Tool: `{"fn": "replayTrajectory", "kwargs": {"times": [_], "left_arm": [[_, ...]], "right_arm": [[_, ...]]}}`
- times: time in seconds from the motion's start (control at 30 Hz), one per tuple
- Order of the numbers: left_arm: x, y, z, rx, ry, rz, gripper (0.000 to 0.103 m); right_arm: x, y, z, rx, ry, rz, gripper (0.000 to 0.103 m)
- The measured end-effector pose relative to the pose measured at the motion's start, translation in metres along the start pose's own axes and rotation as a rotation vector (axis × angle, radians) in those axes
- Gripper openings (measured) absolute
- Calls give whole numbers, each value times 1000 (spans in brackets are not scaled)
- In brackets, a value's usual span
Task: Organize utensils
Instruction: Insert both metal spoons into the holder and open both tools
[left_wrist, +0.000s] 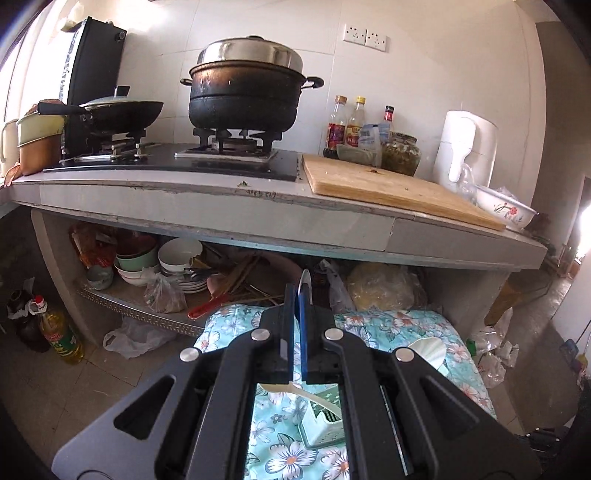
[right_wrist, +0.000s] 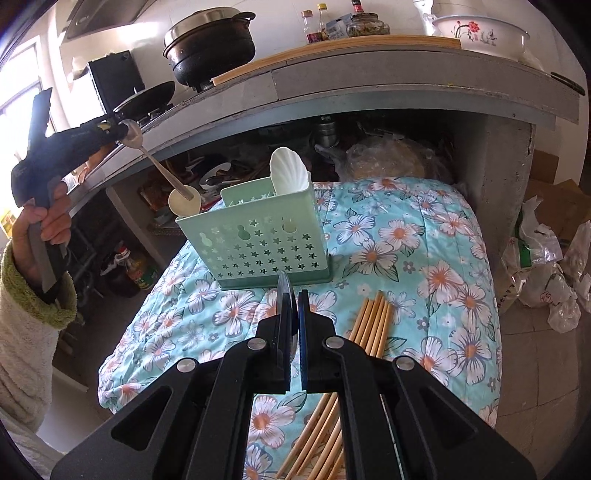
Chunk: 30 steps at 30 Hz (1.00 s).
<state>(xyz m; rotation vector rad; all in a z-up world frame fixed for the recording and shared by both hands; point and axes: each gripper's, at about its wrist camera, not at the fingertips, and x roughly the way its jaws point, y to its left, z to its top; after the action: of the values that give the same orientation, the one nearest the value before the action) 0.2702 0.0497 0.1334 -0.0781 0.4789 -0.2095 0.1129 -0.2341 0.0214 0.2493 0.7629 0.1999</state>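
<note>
The left gripper (right_wrist: 123, 130) is clamped on the bowl of a long metal spoon (right_wrist: 162, 166), held high off the left edge of the flower-printed quilt (right_wrist: 424, 258); the handle slopes down and right, so its long axis aims at the pale green plastic utensil caddy with star-shaped holes (right_wrist: 255, 243), and its tip hangs just above the caddy's left end, in front of a cream ceramic spoon (right_wrist: 184, 203). The right gripper (right_wrist: 293, 314) is closed on a thin metal utensil whose edge shows between the pads; what kind I cannot tell. It sits just below the caddy's near wall, so the right hand is the nearer one. A white shell-shaped scoop (right_wrist: 288, 175) already stands in the caddy's far right compartment. A bundle of bamboo chopsticks (right_wrist: 369, 321) lies on the quilt beside the right gripper, running toward the near edge. The grey countertop (right_wrist: 369, 70) overhangs the caddy, so lifting room there looks limited.
</note>
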Motion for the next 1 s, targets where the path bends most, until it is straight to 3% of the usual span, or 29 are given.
{"fn": "replayTrajectory", "kwargs": {"times": [0.27,0.53,0.63,1.0], "left_arm": [[48,-15,-34,55,100,10,2],[73,-20,-62,50,255,-93,4],[69,-18,-65,36,255,-114,5],[34,-11,-64,9,198,-159,28]], "right_arm": [[5,-11,-2,23,19,4,4],[8,-14,-3,36,30,6,4],[8,-14,-2,38,33,9,4],[1,-7,12,29,0,-1,4]]}}
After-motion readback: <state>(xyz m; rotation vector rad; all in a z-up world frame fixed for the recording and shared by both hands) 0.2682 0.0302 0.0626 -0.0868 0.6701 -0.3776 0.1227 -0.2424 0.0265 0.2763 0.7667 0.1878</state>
